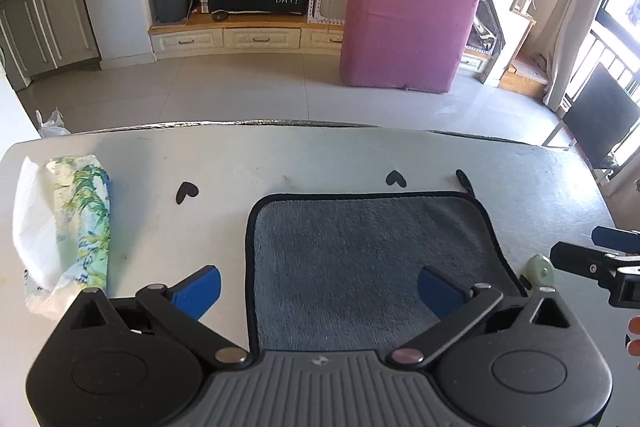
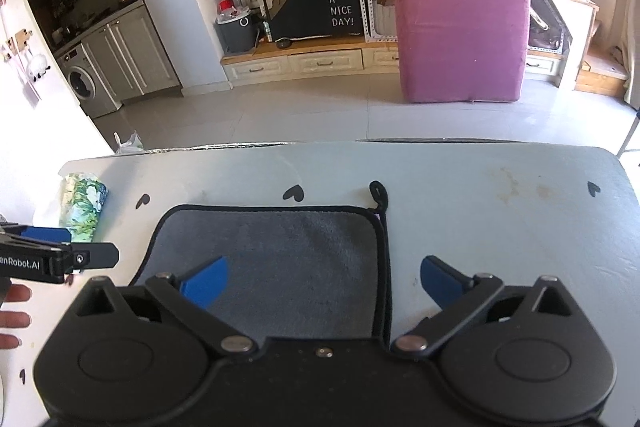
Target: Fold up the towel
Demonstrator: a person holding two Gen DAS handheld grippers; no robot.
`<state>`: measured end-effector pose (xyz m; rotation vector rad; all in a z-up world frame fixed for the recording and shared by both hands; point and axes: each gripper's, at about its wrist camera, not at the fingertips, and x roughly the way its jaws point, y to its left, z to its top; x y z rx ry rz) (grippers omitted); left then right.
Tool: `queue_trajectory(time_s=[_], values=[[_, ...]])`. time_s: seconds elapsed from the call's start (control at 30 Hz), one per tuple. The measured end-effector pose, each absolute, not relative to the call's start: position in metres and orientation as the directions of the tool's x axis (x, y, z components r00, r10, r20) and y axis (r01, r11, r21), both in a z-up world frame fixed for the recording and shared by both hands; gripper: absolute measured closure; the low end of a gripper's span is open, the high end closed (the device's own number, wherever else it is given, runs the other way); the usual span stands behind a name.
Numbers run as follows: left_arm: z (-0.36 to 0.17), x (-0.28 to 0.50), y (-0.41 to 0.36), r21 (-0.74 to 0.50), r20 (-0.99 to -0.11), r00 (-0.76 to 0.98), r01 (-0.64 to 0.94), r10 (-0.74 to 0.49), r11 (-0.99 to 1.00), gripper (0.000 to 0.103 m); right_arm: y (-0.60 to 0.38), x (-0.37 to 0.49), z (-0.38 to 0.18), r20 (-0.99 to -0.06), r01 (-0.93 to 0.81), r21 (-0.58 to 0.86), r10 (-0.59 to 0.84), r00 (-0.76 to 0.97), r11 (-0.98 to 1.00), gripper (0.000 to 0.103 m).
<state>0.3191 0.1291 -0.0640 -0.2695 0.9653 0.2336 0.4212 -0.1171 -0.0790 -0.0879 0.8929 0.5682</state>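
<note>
Two handheld grippers over one white table (image 1: 360,155) with small black heart marks. Grey fleecy towel with black piped edging (image 1: 360,255) lies flat on the table, lower centre of the left wrist view; its black hanging loop (image 1: 464,181) points away at the far right corner. In the right wrist view the same towel (image 2: 280,255) sits lower centre-left, and its right side shows two piped edges running close together, so it looks doubled there.

Left gripper (image 1: 320,291): blue fingertips (image 1: 204,287) spread wide, holding nothing. Left tip is over bare table just beside the towel's left edge; right tip is over the towel. Whether either touches the surface cannot be told.

Right gripper (image 2: 324,283): blue fingertips (image 2: 208,285) likewise spread wide, nothing between them. Left tip is over the towel, right tip over bare table beyond the towel's right edge.

Each gripper shows at the side border of the other's view, mid-height.

Floral green-and-white tissue pack in crinkled plastic (image 1: 76,227) lies at the left of the table, well apart from the towel. Pink upholstered cushion block (image 1: 404,31) stands on the tiled floor beyond, upper centre-right.
</note>
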Motion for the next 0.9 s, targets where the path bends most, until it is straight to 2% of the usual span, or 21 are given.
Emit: queue_trajectory(time_s=[0.9], values=[[-0.015,0.219,0.095,-0.141,-0.749,0.655,-0.306,0.101,0.941,0.000,-0.170,0.335,-0.038,-0.688,-0.477,0.154,0.440,0.577,0.866,0.000]])
